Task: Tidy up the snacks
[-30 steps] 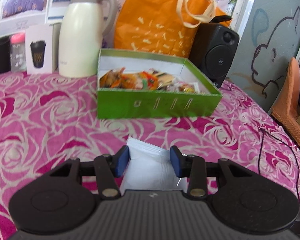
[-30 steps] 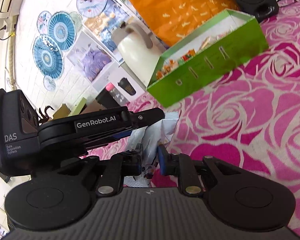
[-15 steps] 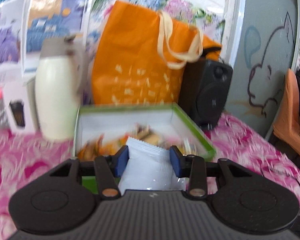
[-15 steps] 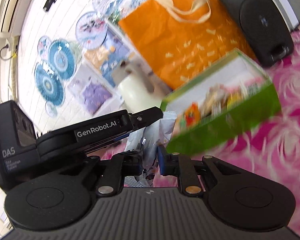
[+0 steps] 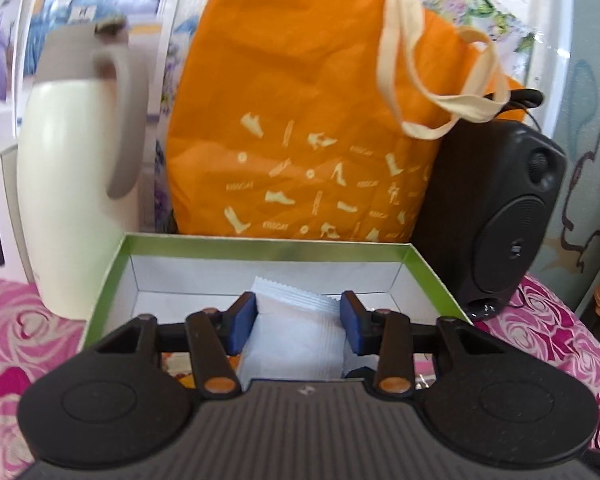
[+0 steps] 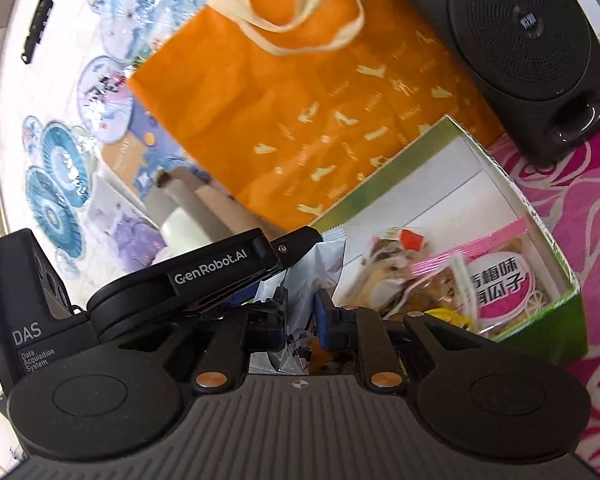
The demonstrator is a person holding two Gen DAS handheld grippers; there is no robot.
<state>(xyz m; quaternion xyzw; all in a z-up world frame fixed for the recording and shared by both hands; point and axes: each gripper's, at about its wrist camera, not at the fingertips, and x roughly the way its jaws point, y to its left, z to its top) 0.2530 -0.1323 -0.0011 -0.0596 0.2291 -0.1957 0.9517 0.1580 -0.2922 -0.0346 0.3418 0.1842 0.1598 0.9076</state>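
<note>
Left gripper point(image 5: 298, 322) clamps a white packet point(image 5: 296, 332) over the green box point(image 5: 108, 280).
Behind the box's far edge stand a cream jug point(image 5: 72, 184), an orange bag point(image 5: 300, 120) and a black speaker point(image 5: 496, 220) on the pink cloth point(image 5: 20, 320).

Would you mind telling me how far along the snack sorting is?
Done: several snack packs already lie in the green box. In hand: both grippers hold one white packet over the box, left gripper and right gripper. Left: releasing it inside.
</note>
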